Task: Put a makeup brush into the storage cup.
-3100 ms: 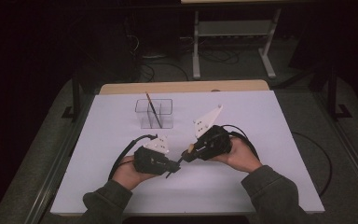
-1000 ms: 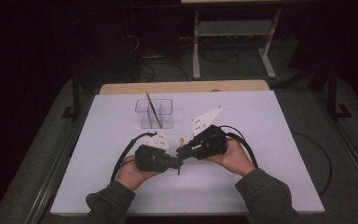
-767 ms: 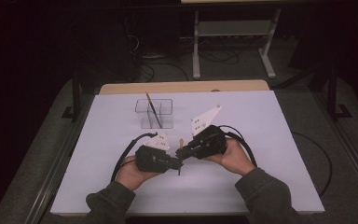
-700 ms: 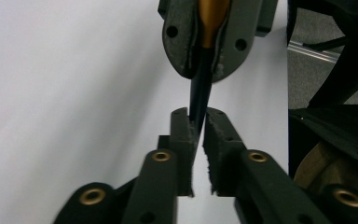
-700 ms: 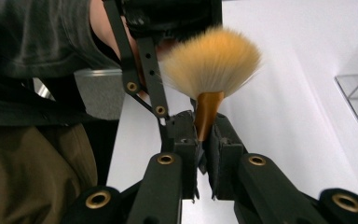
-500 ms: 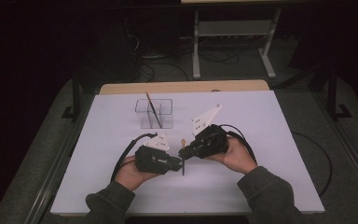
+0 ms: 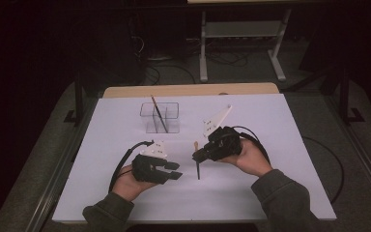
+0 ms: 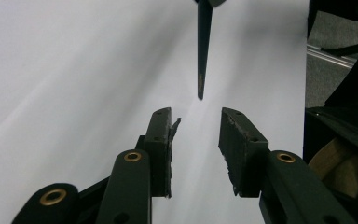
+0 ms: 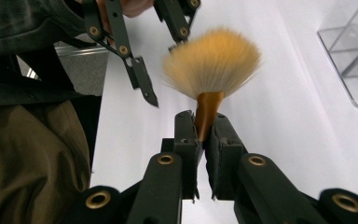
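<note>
- Right hand-held gripper (image 9: 204, 132) clamped on brush (image 9: 211, 70), held above the tabletop (image 7: 280, 145)
- Left hand-held gripper (image 8: 196, 126) just been opening, empty
- Advise carrying brush to organiser (image 7: 161, 117) at 11 o'clock, handle down

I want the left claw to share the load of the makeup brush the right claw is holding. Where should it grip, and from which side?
Probably the dark handle below the right claw, coming in level from the left side of the high view. The makeup brush hangs roughly upright, clamped at its copper ferrule, so the slim tapered handle is the free part. It already points between the left claw's jaws, which have just been opening with nothing between them.
</note>
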`<state>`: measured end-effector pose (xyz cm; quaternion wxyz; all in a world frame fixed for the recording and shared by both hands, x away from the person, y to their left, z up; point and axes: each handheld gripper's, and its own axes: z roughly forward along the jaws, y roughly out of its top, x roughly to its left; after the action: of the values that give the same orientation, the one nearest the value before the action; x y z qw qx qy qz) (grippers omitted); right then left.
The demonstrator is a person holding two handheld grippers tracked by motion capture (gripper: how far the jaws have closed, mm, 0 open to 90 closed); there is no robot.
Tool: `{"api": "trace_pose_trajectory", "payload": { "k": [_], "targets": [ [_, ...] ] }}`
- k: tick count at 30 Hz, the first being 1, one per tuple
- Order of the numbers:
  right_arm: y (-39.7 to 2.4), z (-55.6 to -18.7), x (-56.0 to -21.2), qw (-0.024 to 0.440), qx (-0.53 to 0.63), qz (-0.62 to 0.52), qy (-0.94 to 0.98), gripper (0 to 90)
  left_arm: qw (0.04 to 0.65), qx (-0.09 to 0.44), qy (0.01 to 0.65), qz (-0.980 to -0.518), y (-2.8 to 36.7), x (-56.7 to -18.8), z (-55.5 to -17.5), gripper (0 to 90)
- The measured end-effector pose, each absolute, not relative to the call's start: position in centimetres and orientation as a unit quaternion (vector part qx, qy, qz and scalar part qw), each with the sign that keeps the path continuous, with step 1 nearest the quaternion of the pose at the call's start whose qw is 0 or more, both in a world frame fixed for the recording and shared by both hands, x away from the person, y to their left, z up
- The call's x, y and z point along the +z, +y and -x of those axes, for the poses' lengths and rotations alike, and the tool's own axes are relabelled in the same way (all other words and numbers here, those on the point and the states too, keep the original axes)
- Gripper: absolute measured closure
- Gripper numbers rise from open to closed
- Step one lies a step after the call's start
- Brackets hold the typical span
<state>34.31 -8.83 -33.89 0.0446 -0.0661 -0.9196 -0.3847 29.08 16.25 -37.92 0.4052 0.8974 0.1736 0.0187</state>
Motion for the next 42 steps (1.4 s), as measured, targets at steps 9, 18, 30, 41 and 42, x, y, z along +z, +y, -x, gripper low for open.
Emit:
{"api": "trace_pose_trajectory", "payload": {
  "k": [9, 18, 30, 41, 42],
  "targets": [
    [-9.2, -35.2, -34.2, 0.051, -0.370, 0.088, -0.923, 82.5, 0.401, 0.031, 0.188, -0.896, 18.0, -38.4, -28.7, 59.7],
    [-9.4, -36.1, -33.8, 0.049, -0.363, 0.103, -0.925, 82.5, 0.396, 0.042, 0.194, -0.896, 19.0, -38.7, -28.4, 56.7],
    [-9.8, -37.0, -33.5, 0.048, -0.364, 0.112, -0.923, 82.5, 0.393, 0.052, 0.208, -0.894, 20.1, -38.8, -28.2, 52.8],
    [-9.9, -37.9, -32.6, 0.038, -0.365, 0.115, -0.923, 82.5, 0.401, 0.059, 0.214, -0.889, 20.9, -38.8, -28.0, 50.4],
    [-9.9, -38.0, -32.5, 0.039, -0.362, 0.116, -0.924, 82.5, 0.400, 0.058, 0.215, -0.889, 20.9, -38.8, -28.0, 50.3]
  ]
}}
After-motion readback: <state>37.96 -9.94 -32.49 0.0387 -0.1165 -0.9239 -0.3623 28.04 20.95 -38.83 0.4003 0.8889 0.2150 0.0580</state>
